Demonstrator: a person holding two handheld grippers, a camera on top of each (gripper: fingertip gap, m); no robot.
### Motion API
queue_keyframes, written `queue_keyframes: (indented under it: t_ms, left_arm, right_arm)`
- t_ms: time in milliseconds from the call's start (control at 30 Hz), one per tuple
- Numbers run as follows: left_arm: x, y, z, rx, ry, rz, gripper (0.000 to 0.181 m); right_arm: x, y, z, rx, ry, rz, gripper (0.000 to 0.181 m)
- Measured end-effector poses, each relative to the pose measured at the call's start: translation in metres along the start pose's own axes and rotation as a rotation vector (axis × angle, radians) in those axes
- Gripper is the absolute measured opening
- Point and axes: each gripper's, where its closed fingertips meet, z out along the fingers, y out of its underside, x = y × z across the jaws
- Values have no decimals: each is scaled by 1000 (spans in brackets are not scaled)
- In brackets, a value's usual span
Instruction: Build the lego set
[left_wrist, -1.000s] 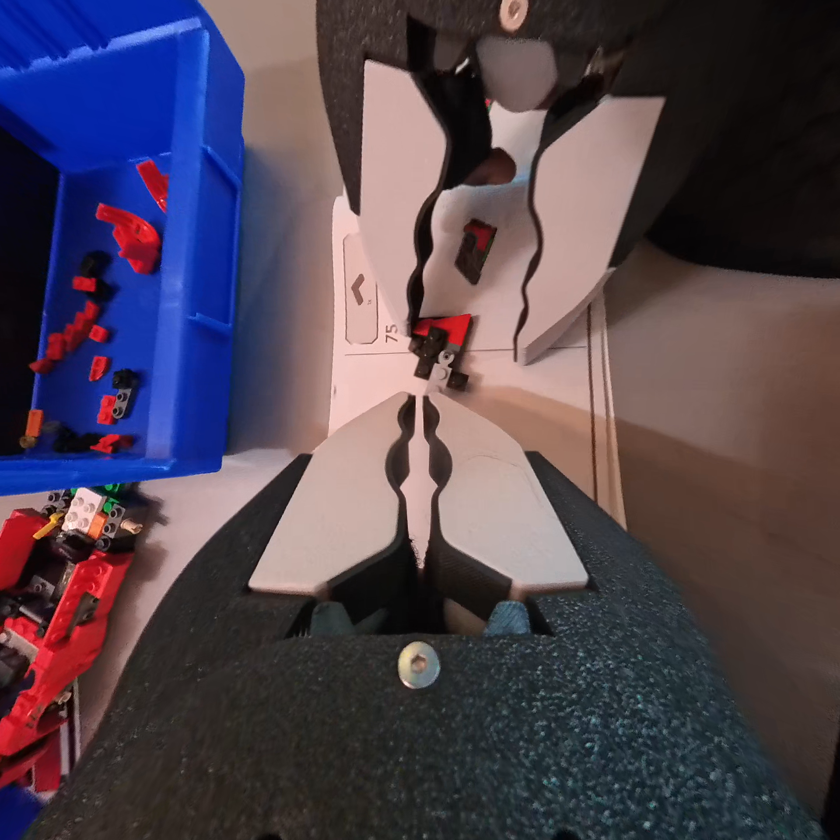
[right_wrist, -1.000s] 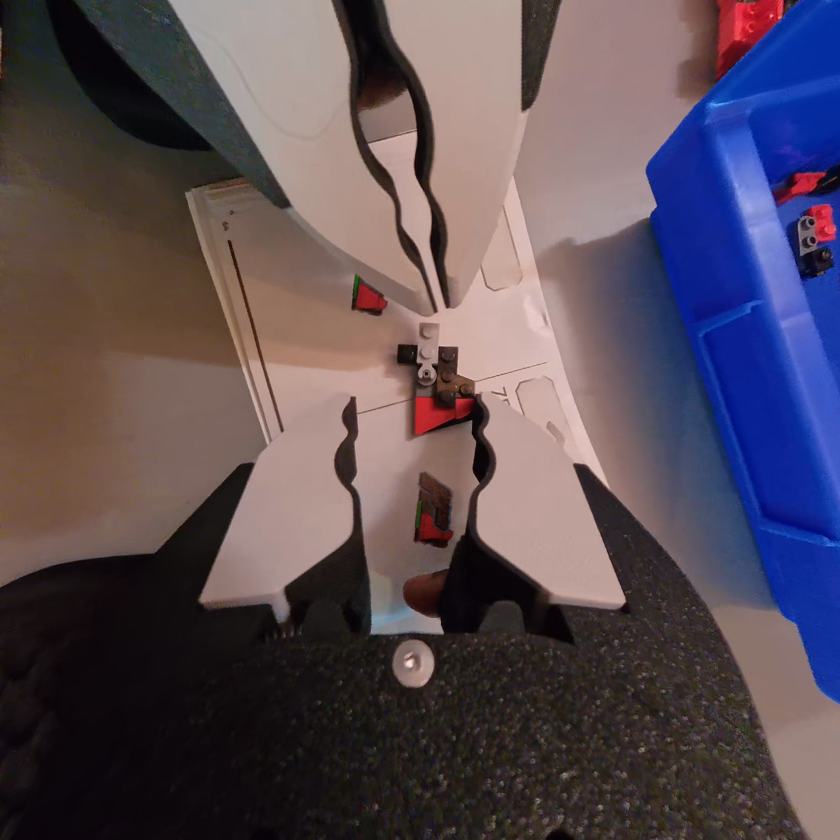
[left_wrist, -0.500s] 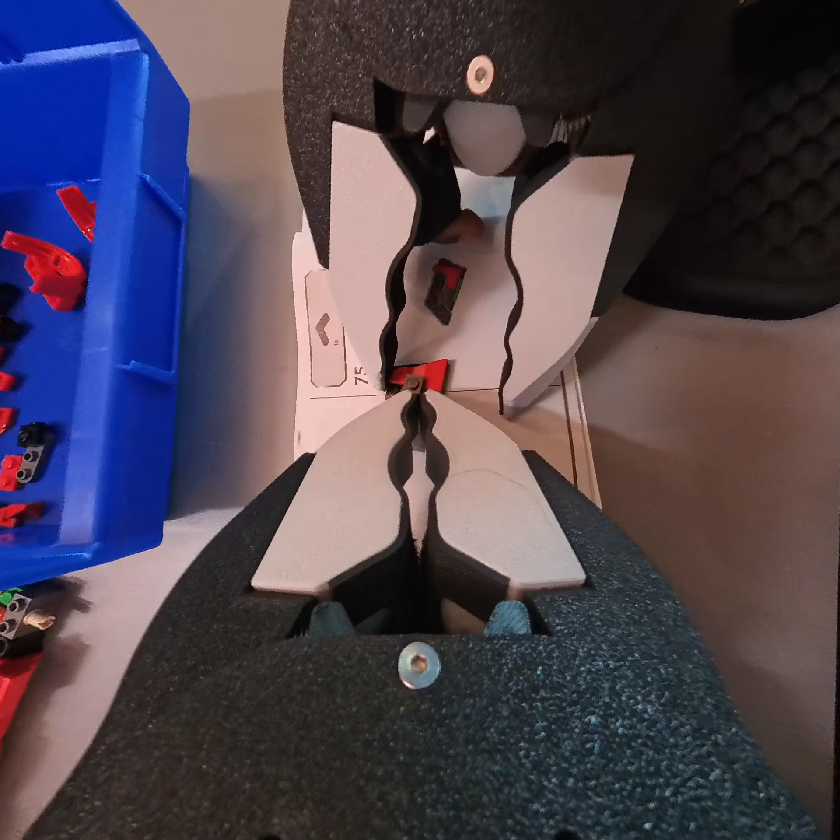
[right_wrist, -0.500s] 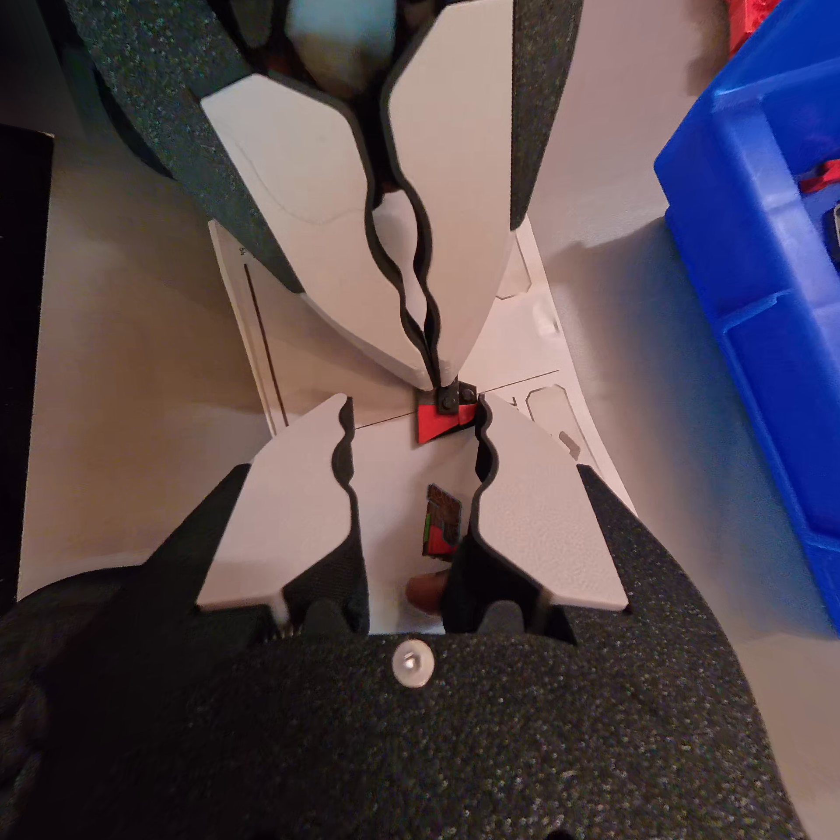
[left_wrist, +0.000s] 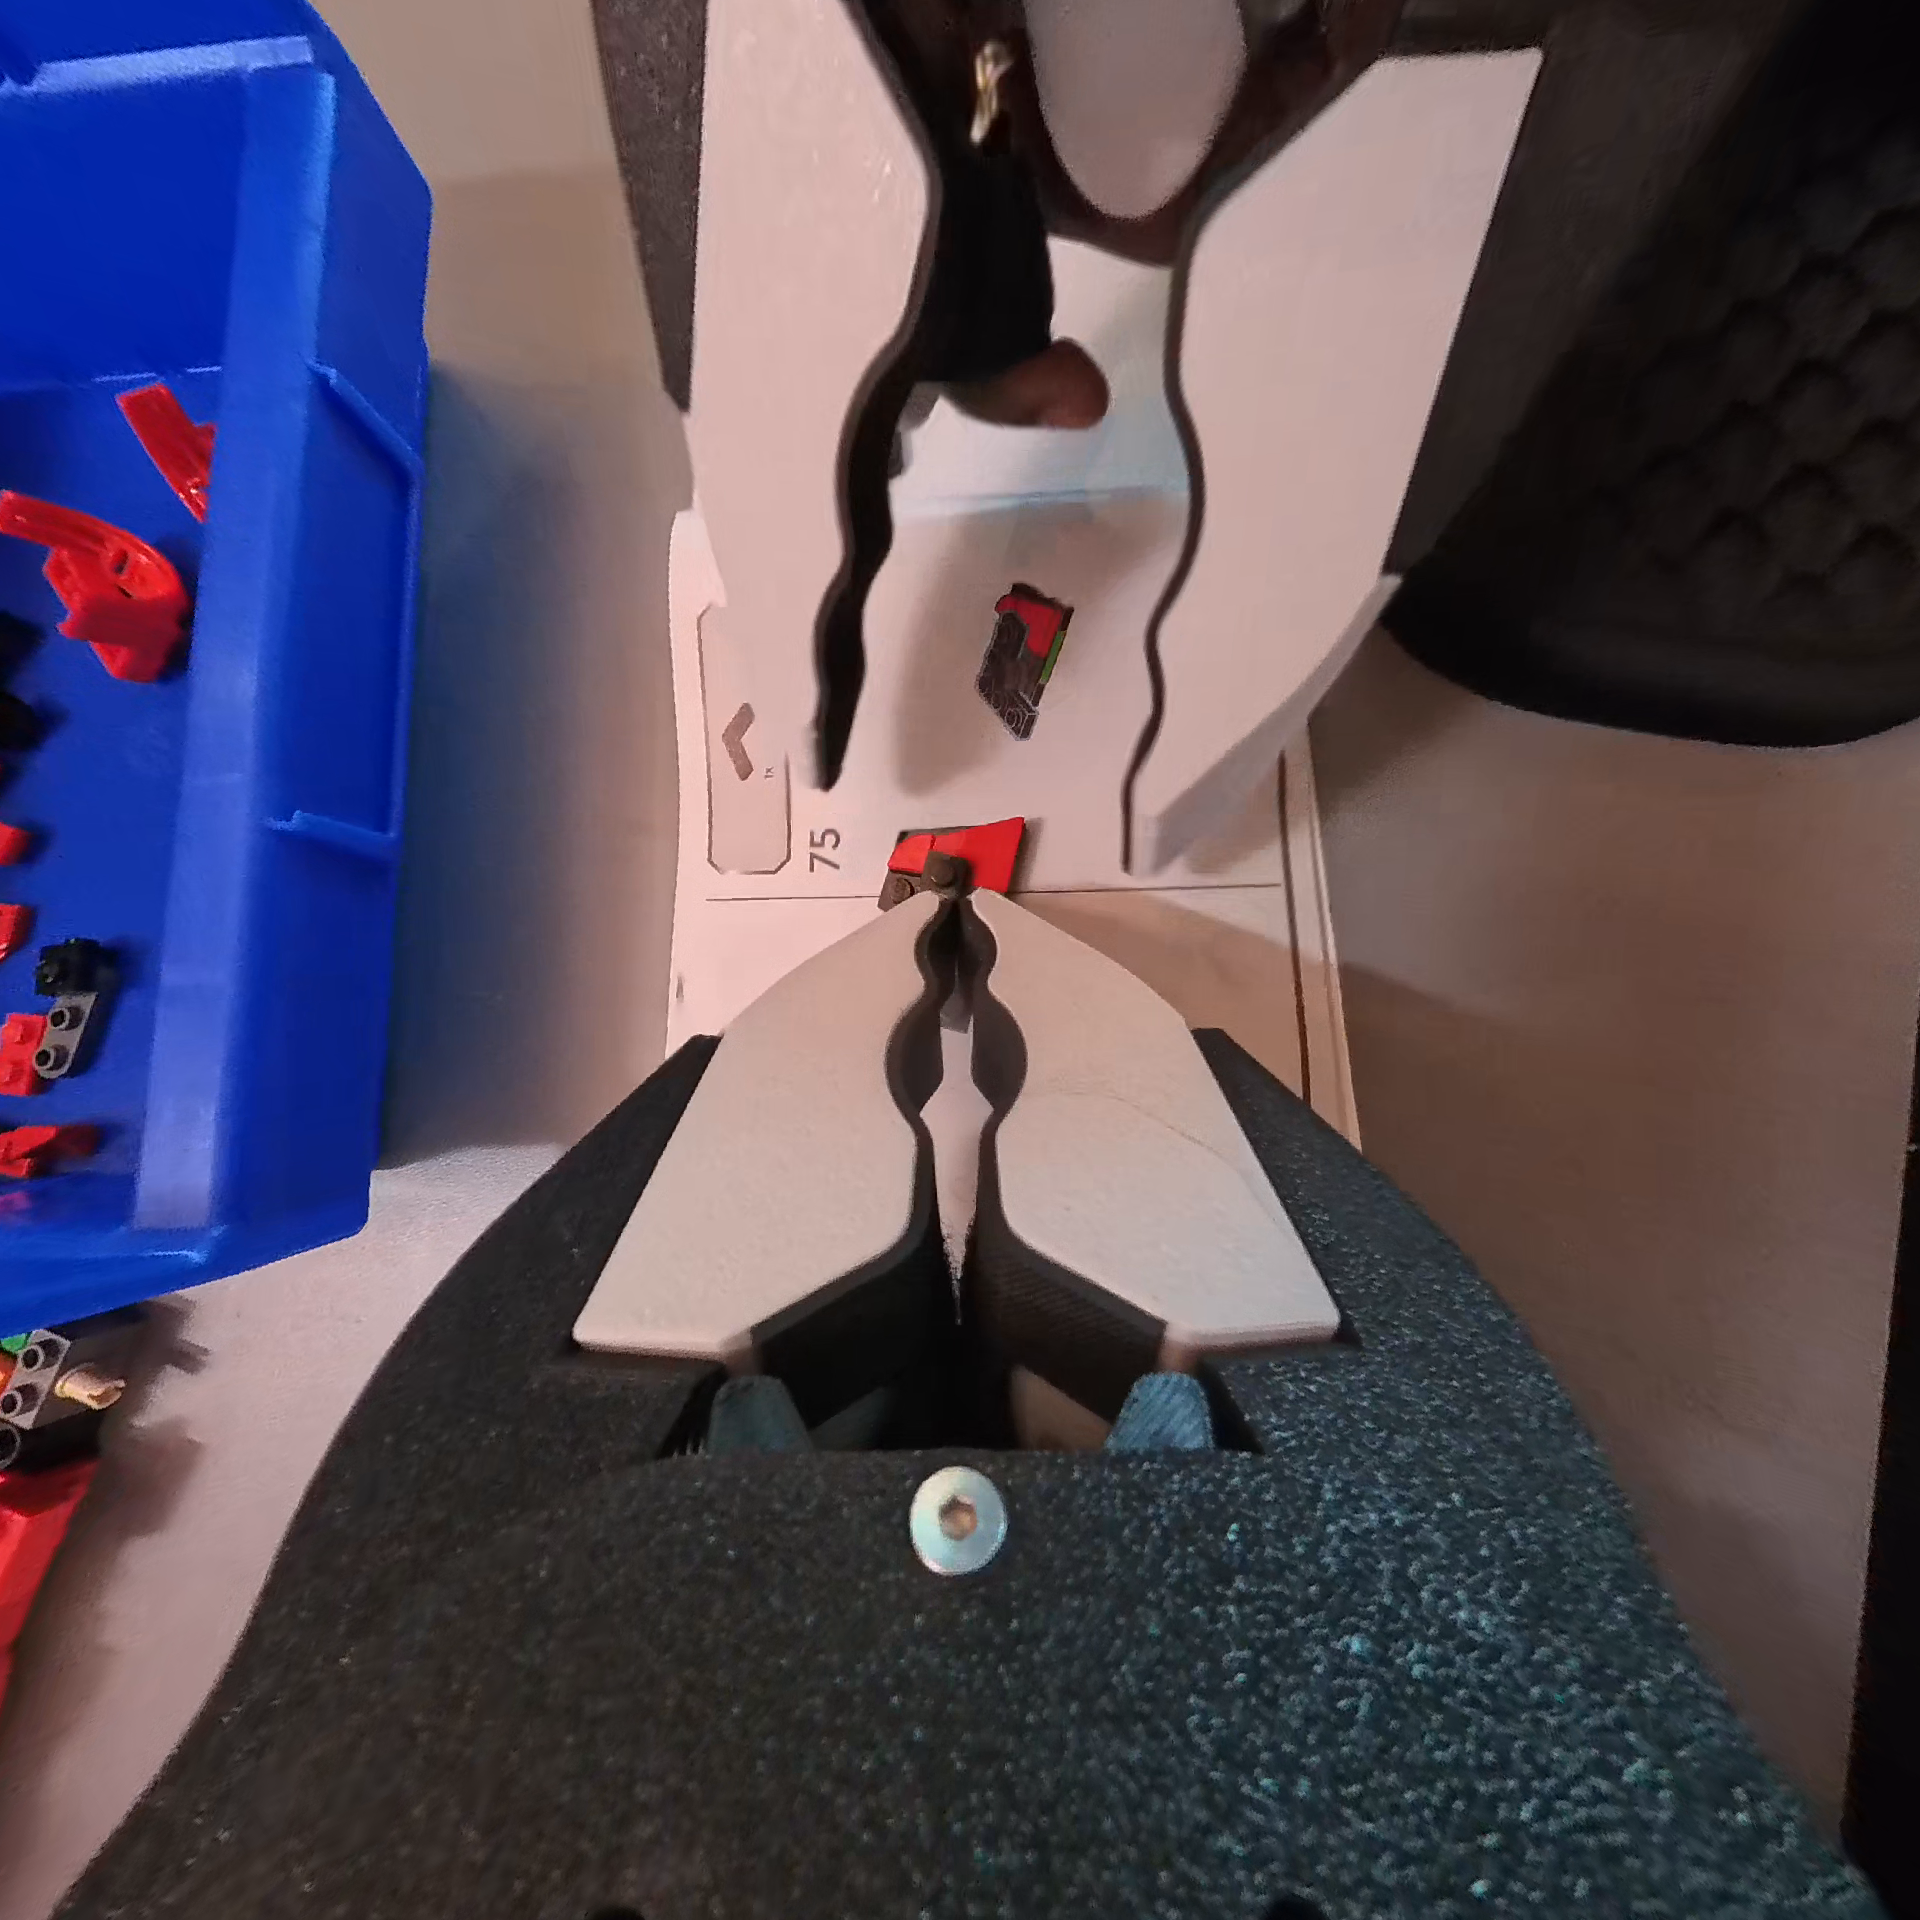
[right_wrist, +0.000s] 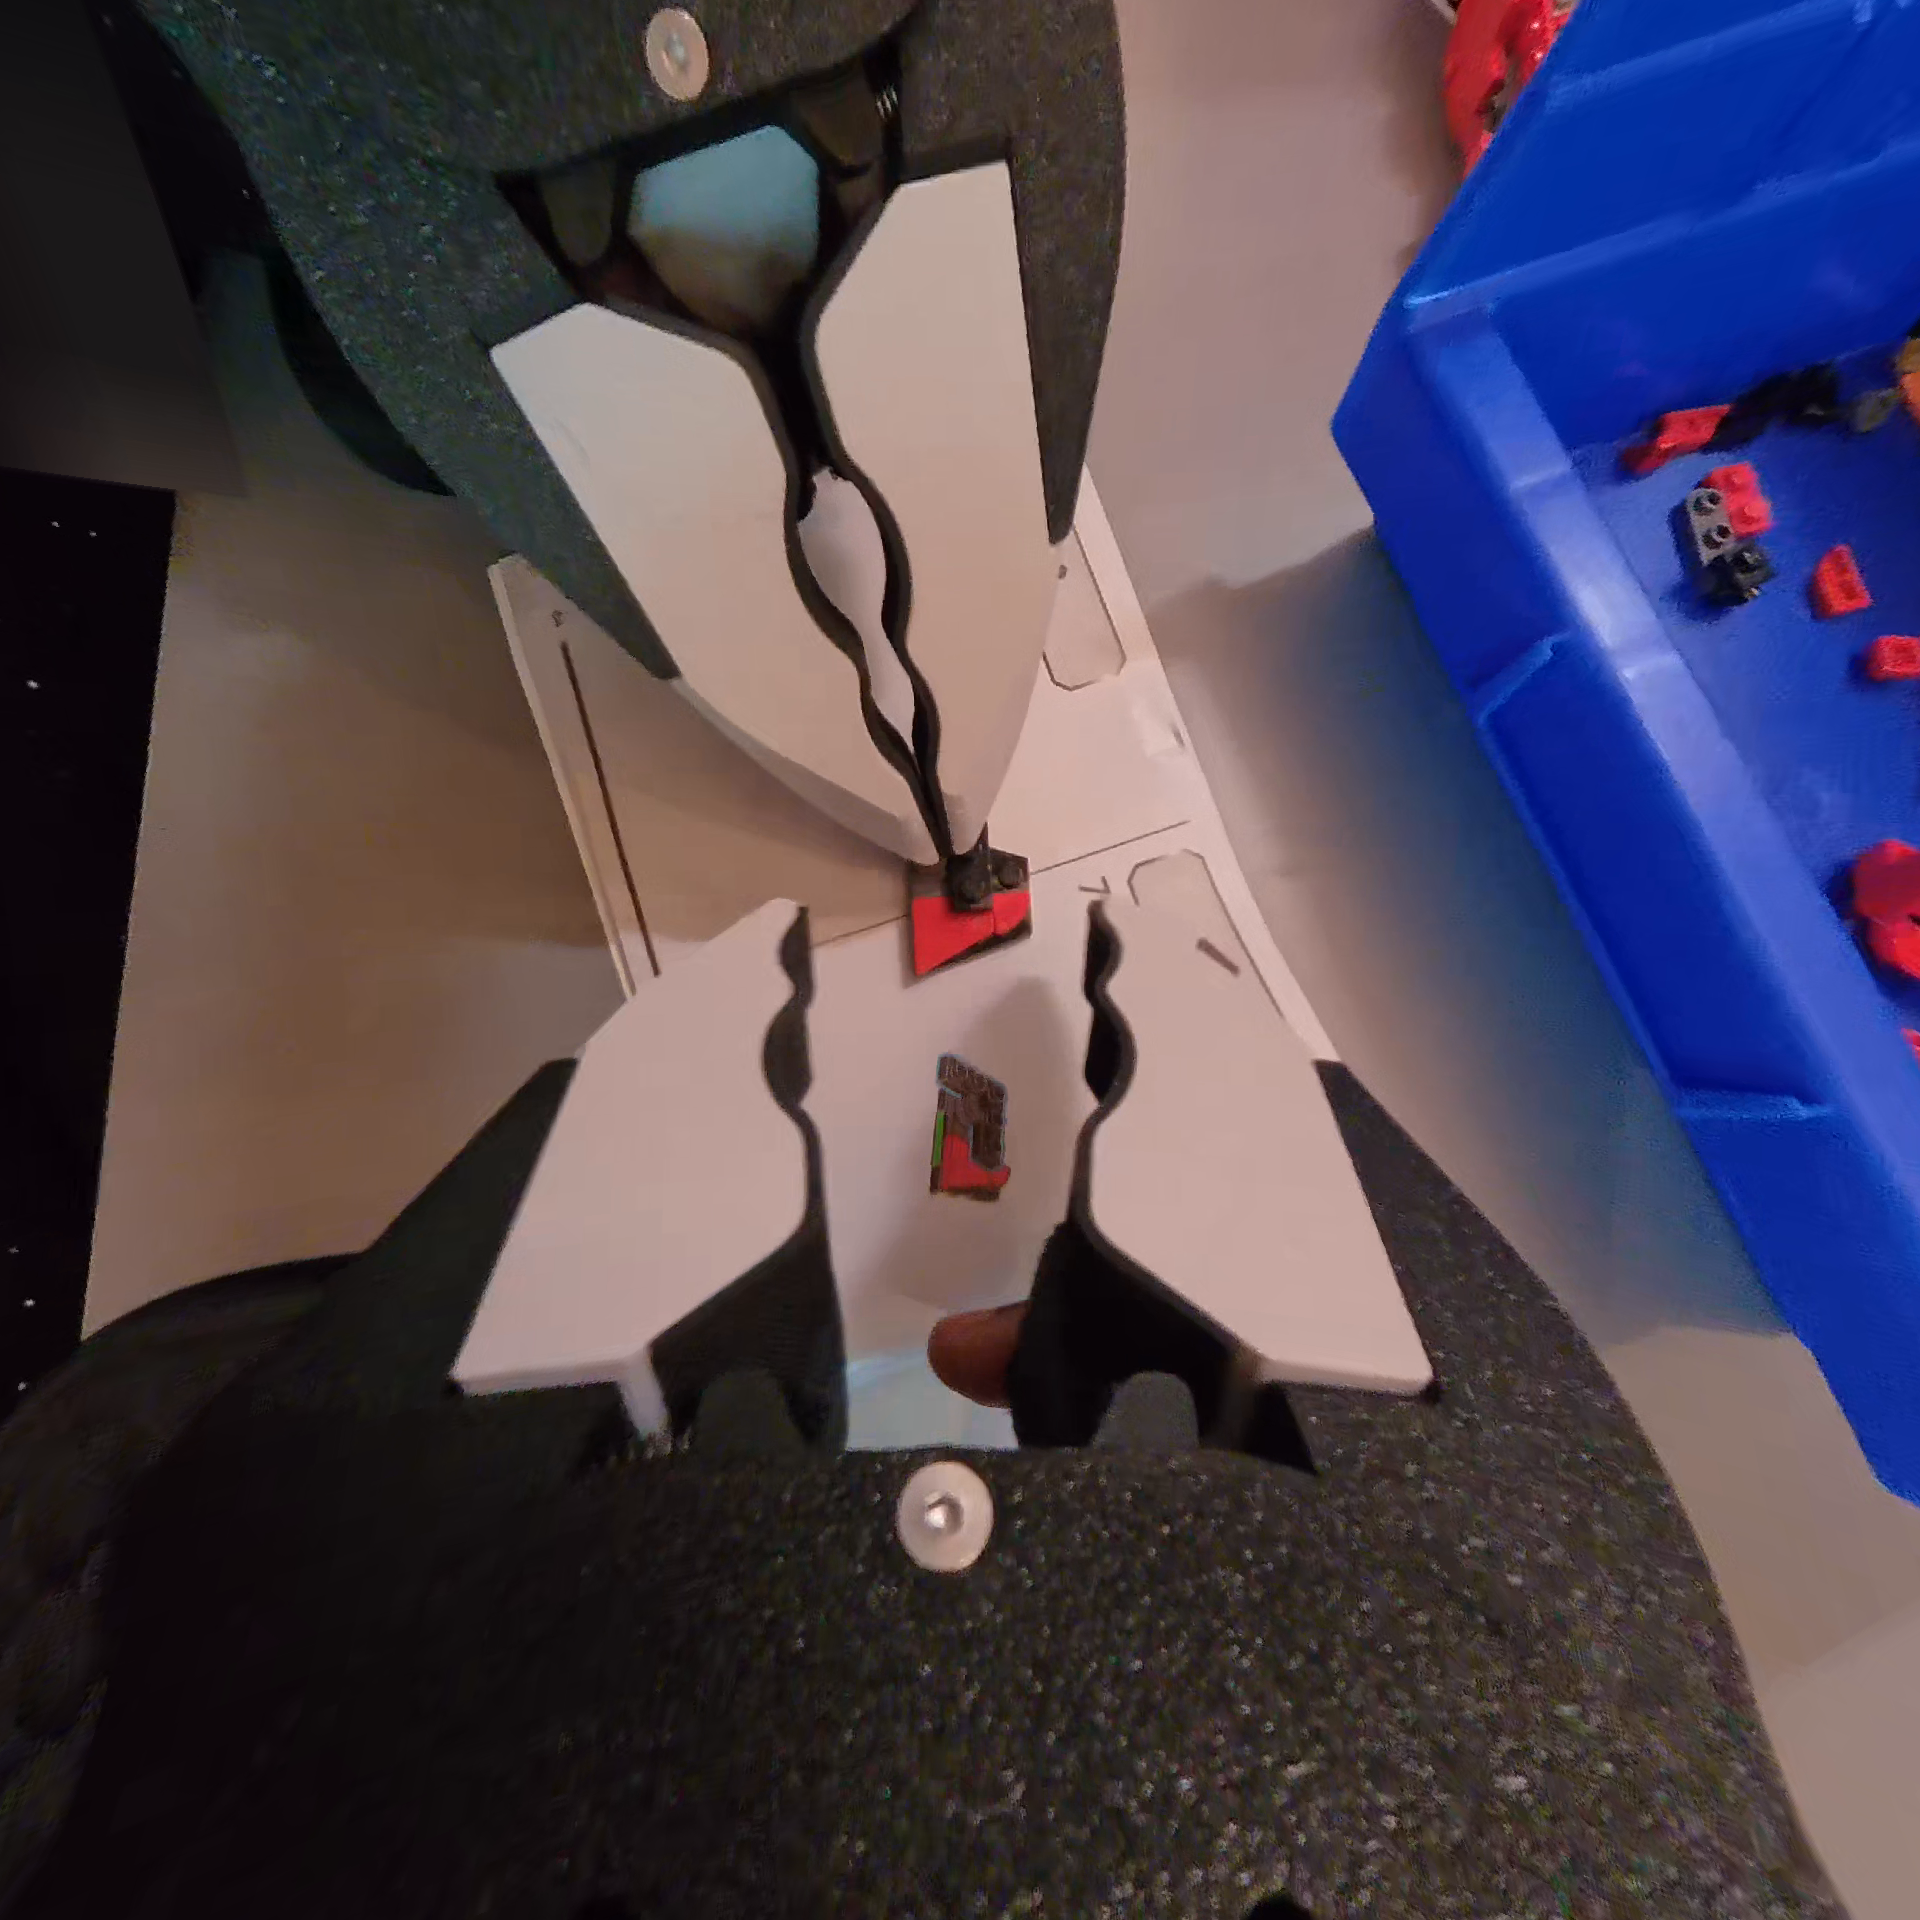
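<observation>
A blue bin (left_wrist: 260, 727) of loose red and black pieces (left_wrist: 94, 592) sits at left within reach. At centre, the left tongs (left_wrist: 943, 909), pressed together, pin the small red-and-black assembly (left_wrist: 956, 857) on the instruction booklet (left_wrist: 1049, 790) lying on the tabletop (left_wrist: 1558, 987), likely steadying it; the right tongs (left_wrist: 977, 810), spread wide, straddle it opposite.

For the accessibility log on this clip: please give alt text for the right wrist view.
The left gripper, jaws shut, pinches a small red and black lego piece lying on an open instruction booklet. The right gripper is open below, facing it. A blue bin of loose bricks sits at the right.
</observation>
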Motion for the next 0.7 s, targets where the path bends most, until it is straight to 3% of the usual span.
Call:
queue_keyframes:
  t_ms: [100,233,367,433,533,700]
  left_arm:
    - [0,-1,0,-1,-10,3,0]
    - [-1,-1,-2,15,-18,-10,0]
    - [-10,-14,-31,143,-61,-62,0]
    - [-12,-9,-46,149,-81,-69,29]
    - [-17,5,-57,104,-129,-74,35]
    - [-4,9,-64,152,-135,-72,37]
  right_arm:
    - [-5,4,-2,-6,5,-33,37]
    - [-7,14,1,-67,23,-42,47]
    - [-6,14,-11,-38,61,-33,39]
    - [-8,17,-15,-39,65,-25,37]
    - [-6,16,-12,-33,81,-9,37]
    - [4,3,11,-7,110,14,47]
